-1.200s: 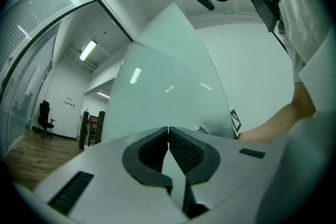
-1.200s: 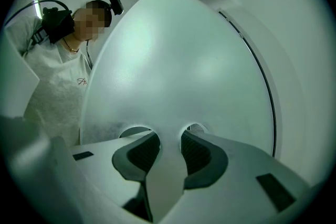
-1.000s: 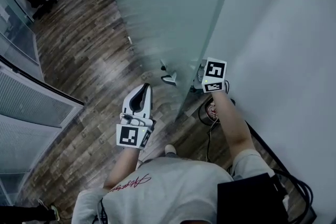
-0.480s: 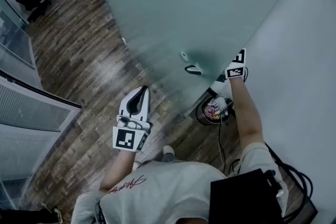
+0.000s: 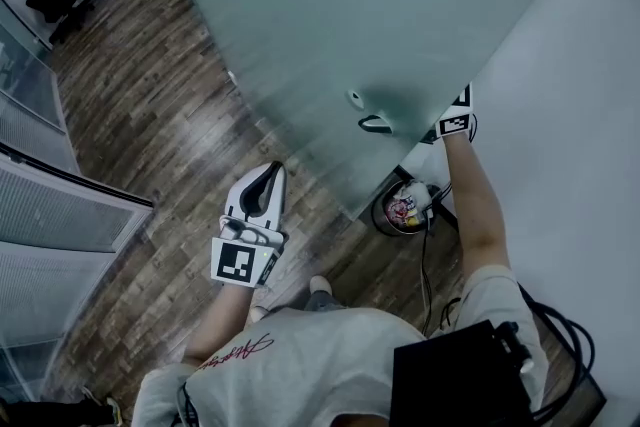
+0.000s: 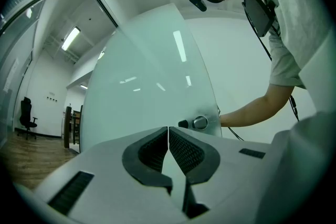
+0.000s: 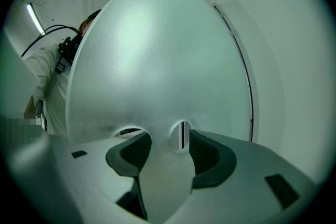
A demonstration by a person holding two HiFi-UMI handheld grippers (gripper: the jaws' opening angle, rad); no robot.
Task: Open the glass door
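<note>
Wood-plank floor [image 5: 180,115], white wall [image 5: 560,115] on the right, a bin [image 5: 405,208] down beside it. The frosted glass door [image 5: 380,15] stands upright and is already swung a good way round. The right gripper [image 7: 165,147] sits behind the door's handle edge on the wall side, facing the glass flat on. Its jaws have just been opening and are wide now, with nothing between them. The left gripper [image 5: 270,171] is clenched and empty on the room side, well apart from the handle [image 5: 374,124]. Right's clearly the nearer one, I'd say.
</note>
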